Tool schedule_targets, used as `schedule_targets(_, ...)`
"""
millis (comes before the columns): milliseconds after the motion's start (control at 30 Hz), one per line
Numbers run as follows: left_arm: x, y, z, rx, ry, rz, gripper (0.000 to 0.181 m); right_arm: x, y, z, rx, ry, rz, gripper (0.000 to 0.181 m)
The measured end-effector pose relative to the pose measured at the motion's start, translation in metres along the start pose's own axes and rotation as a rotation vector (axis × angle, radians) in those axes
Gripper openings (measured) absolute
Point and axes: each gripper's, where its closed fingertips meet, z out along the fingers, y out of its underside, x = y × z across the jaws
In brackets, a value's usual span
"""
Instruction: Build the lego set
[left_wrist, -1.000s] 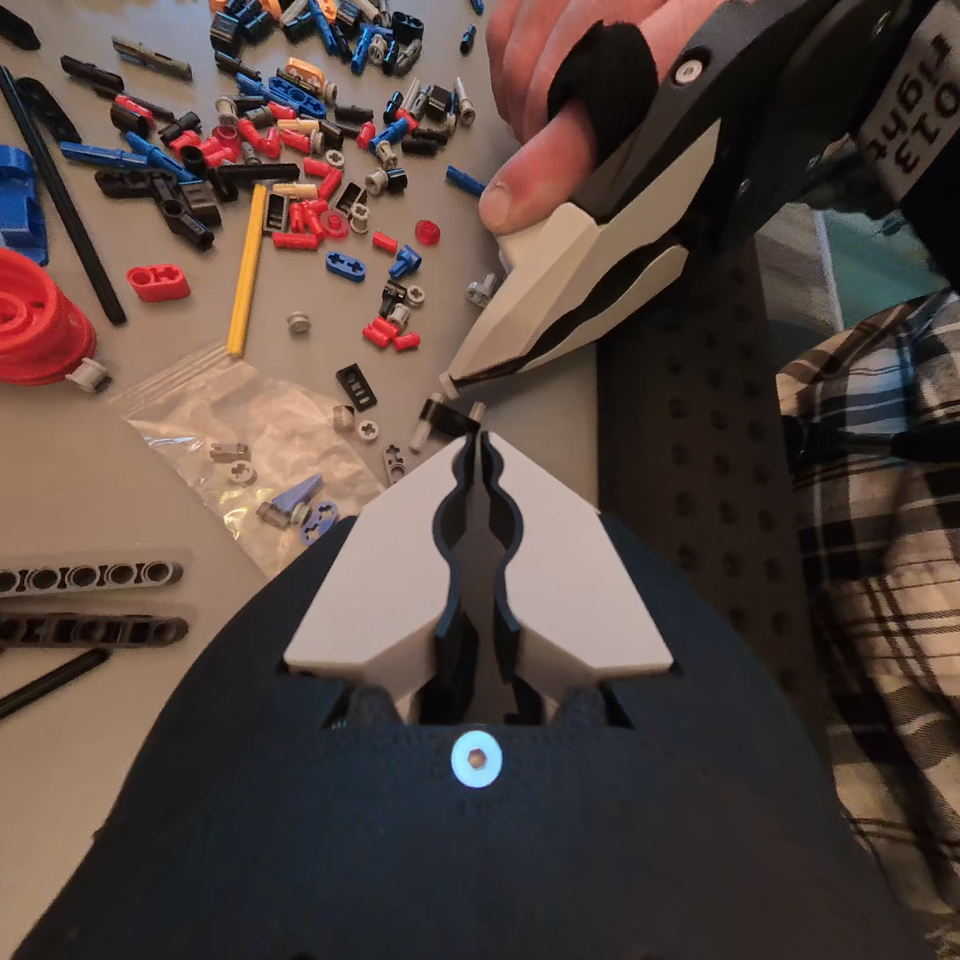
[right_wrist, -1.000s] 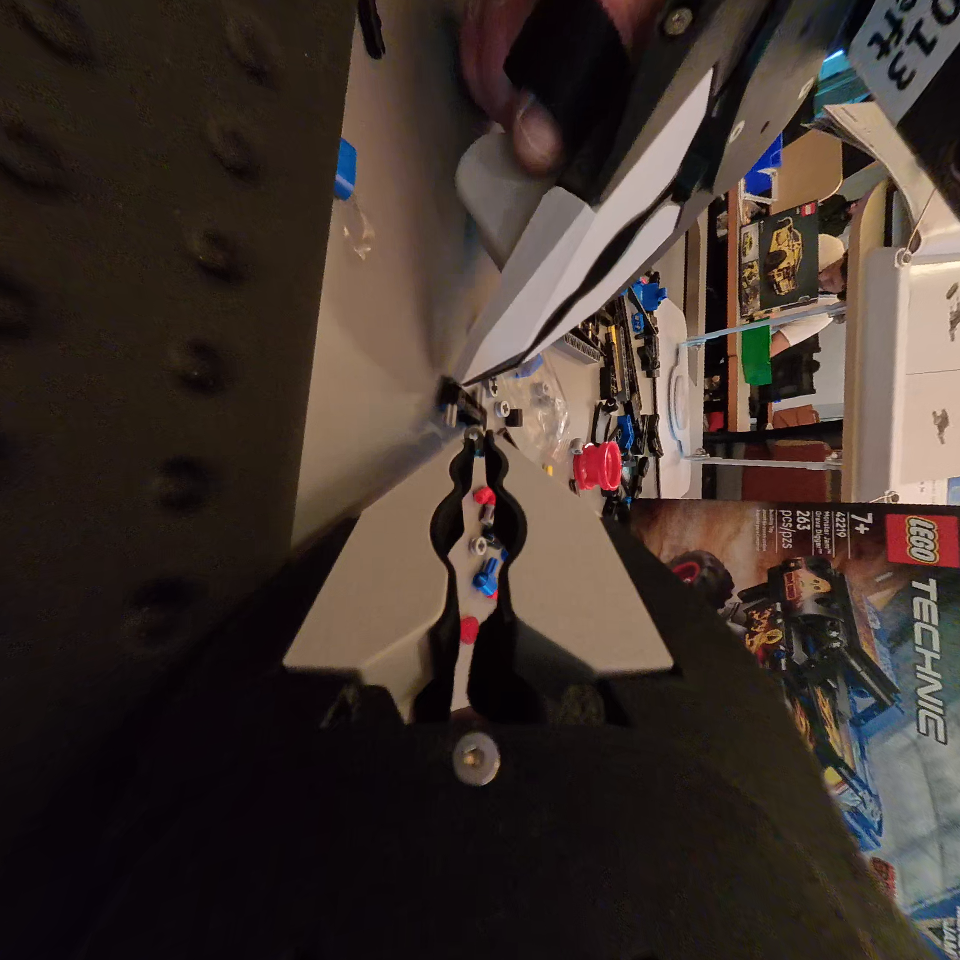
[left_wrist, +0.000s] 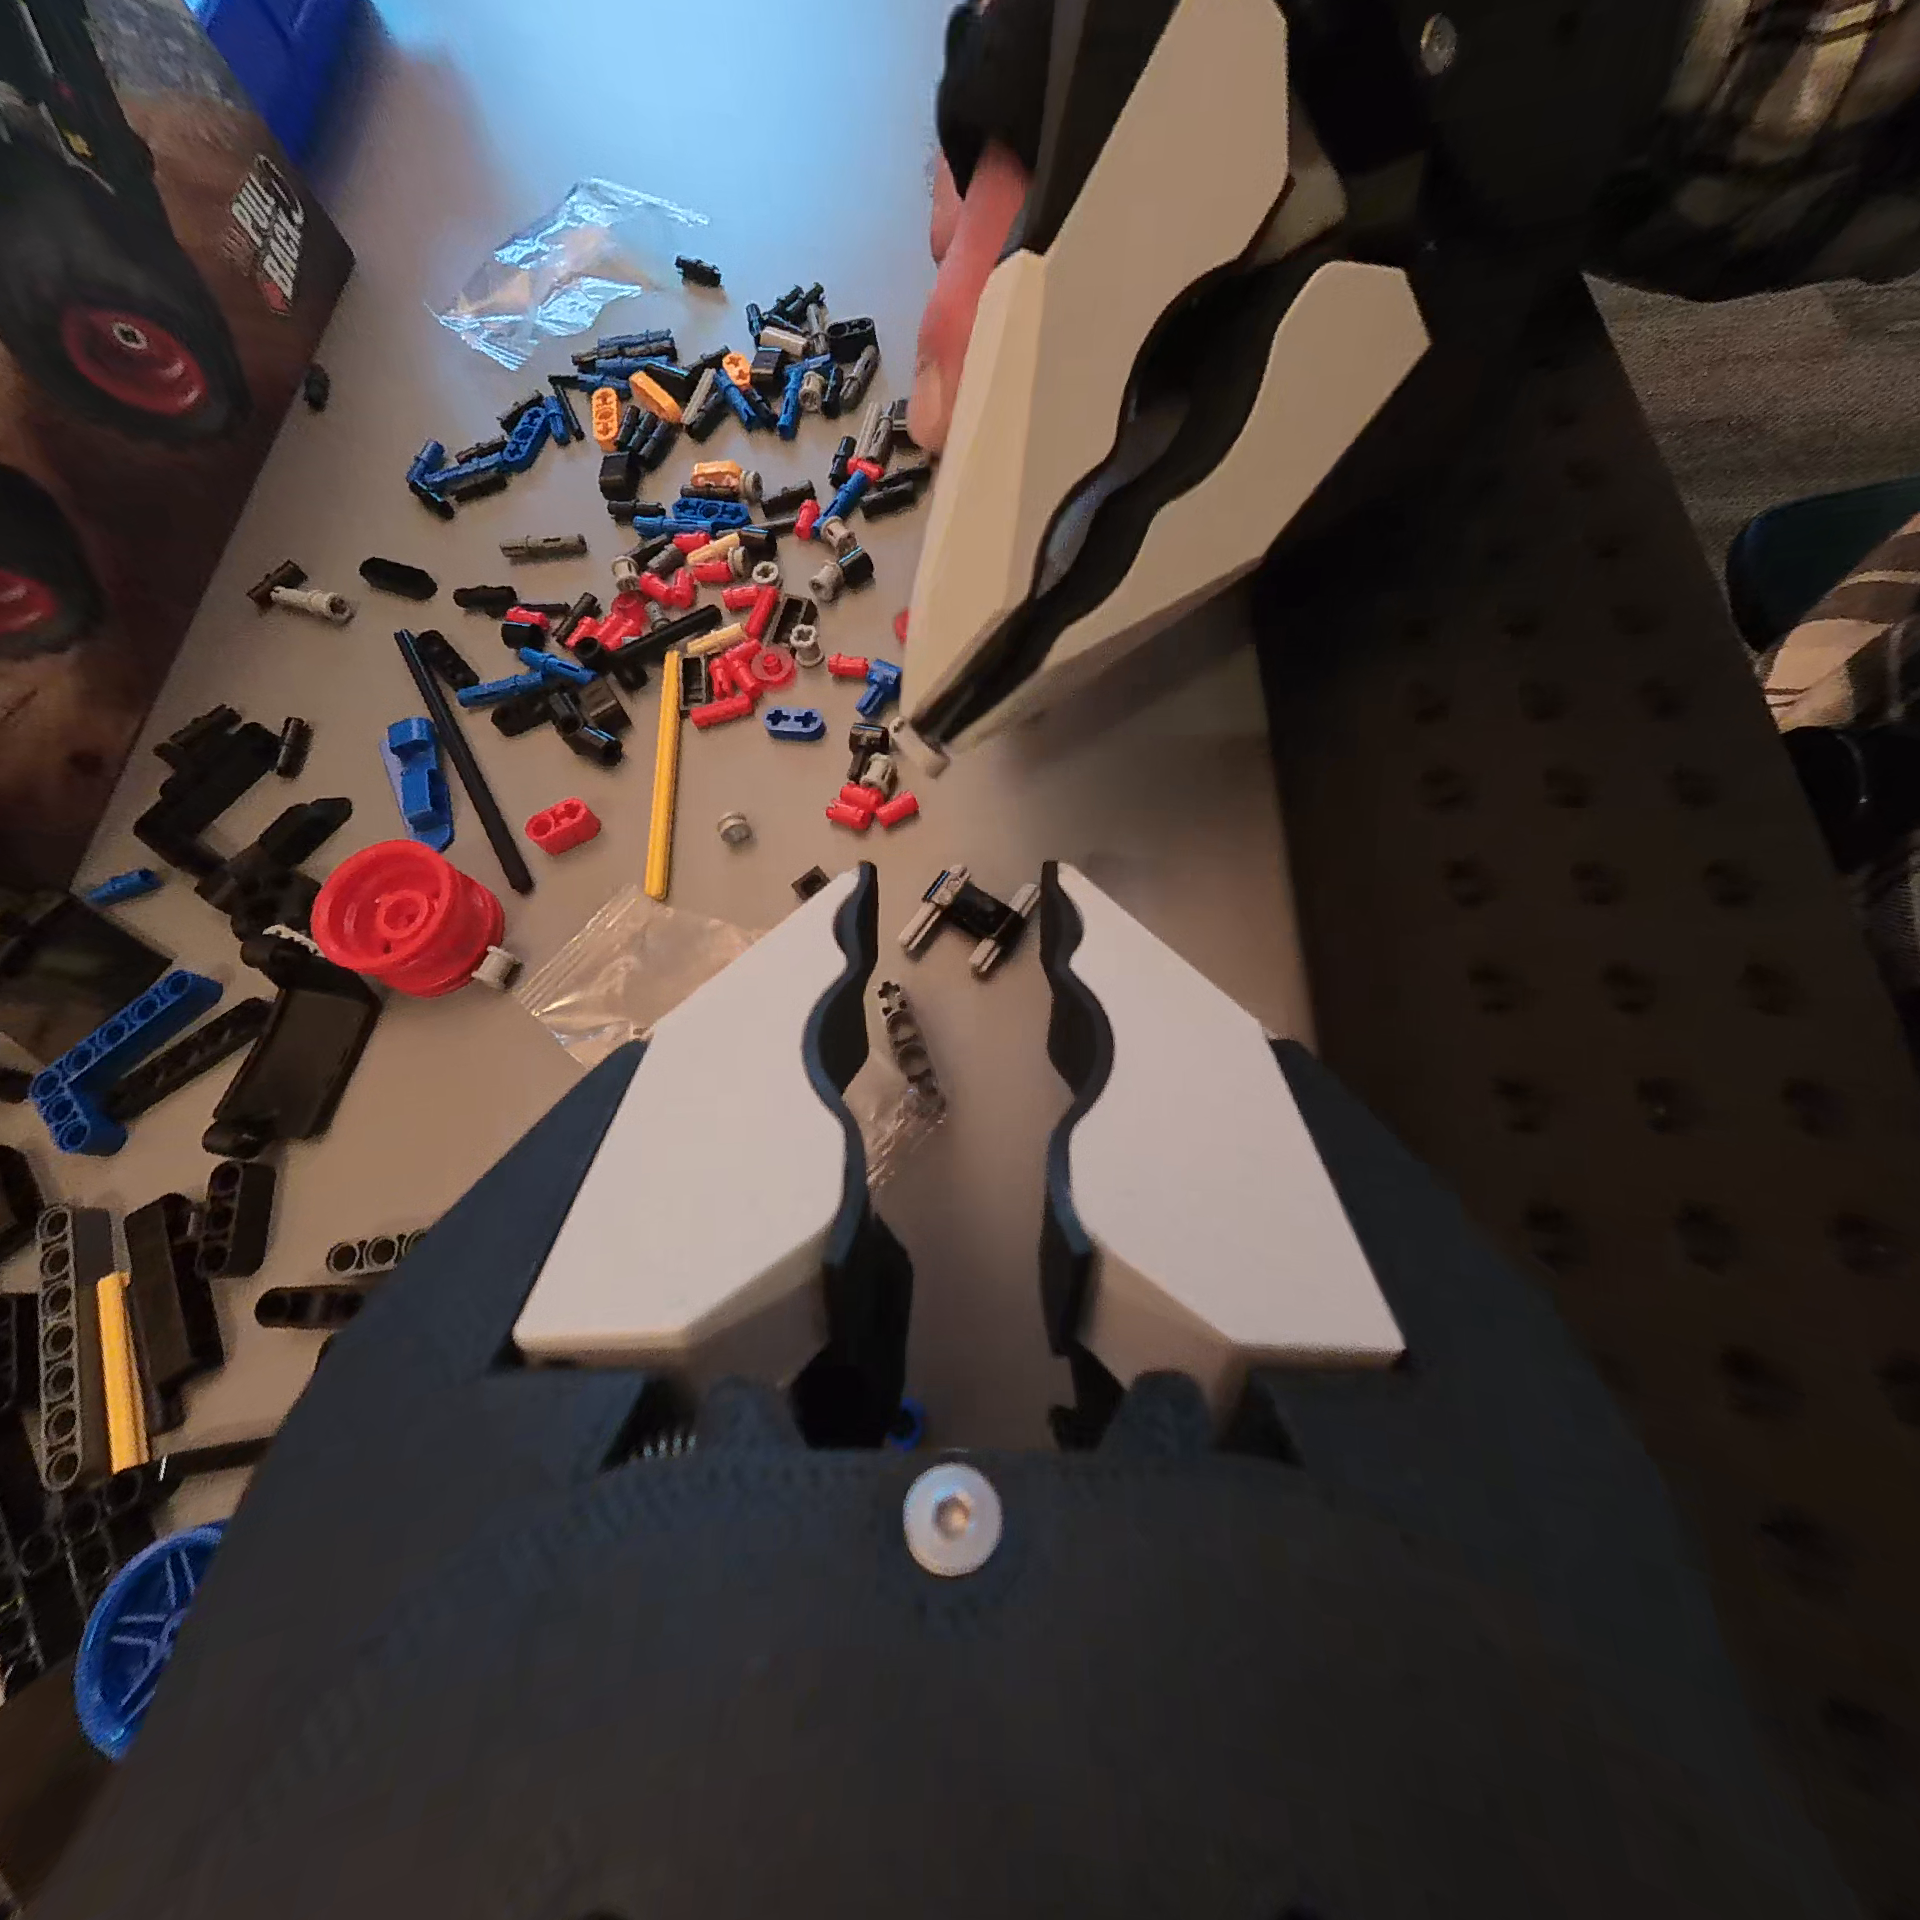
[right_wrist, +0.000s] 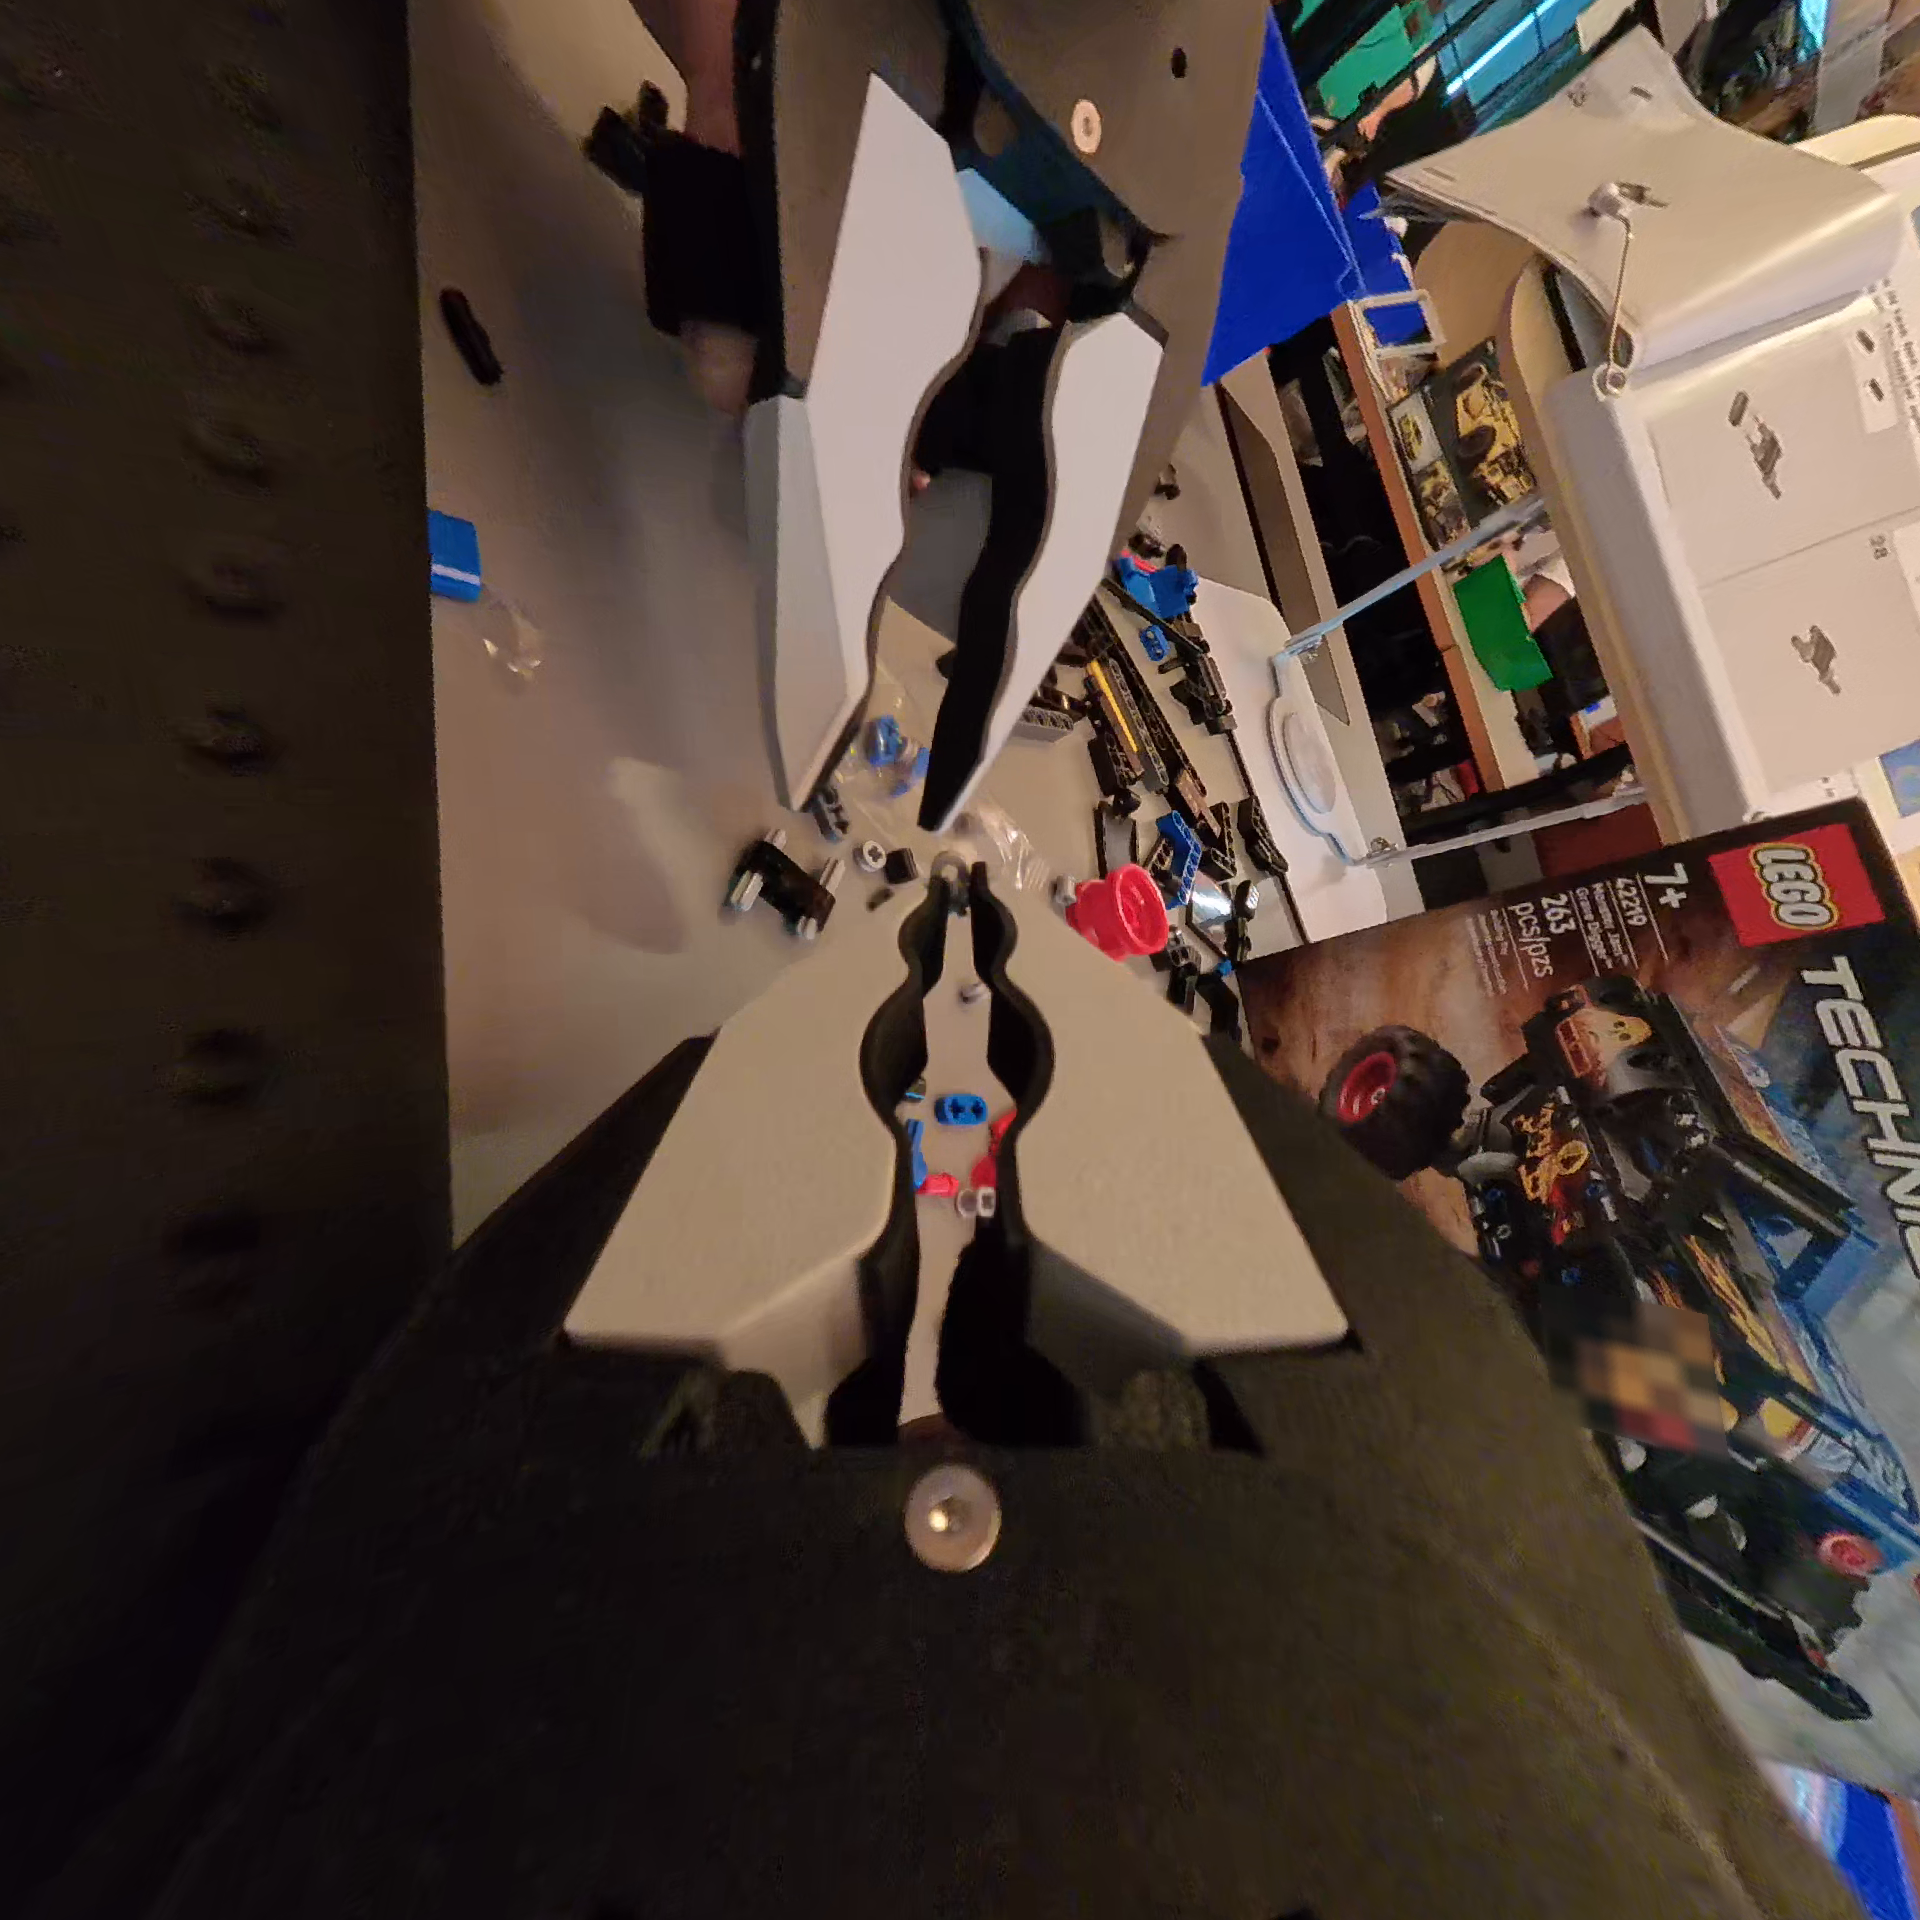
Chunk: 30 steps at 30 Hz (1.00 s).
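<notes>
My left gripper is open and empty, low over the grey table. A small black assembly with grey pins lies on the table between its fingertips. A grey liftarm lies just behind the assembly. My right gripper comes in from the upper right, shut on a small light grey piece. In the right wrist view, my right gripper pinches that grey piece. The open left gripper hangs above the black assembly.
A spread of loose red, blue and black pieces covers the table, with a red wheel hub, a yellow axle and a plastic bag. The set's box stands left, and a black perforated board lies right.
My left gripper has opened, let the black assembly down on the table and drawn back. My right gripper has moved off the assembly and stays shut.
</notes>
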Motion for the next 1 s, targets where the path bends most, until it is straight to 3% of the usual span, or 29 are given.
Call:
schedule_targets(633, -0.005, 0.015, -0.002, -0.066, -0.019, 0.079, 0.037, 0.006, 0.013, -0.001, -0.007, 0.004, 0.092, 0.004)
schedule_targets(800, -0.005, -0.010, -0.007, 0.044, -0.047, 0.078, 0.032, 0.016, 0.001, -0.007, 0.059, 0.027, 0.146, 0.004)
schedule_targets(1000, 0.001, -0.037, -0.010, 0.181, 0.020, -0.013, 0.027, 0.016, -0.017, -0.013, 0.165, 0.001, 0.192, 0.004)
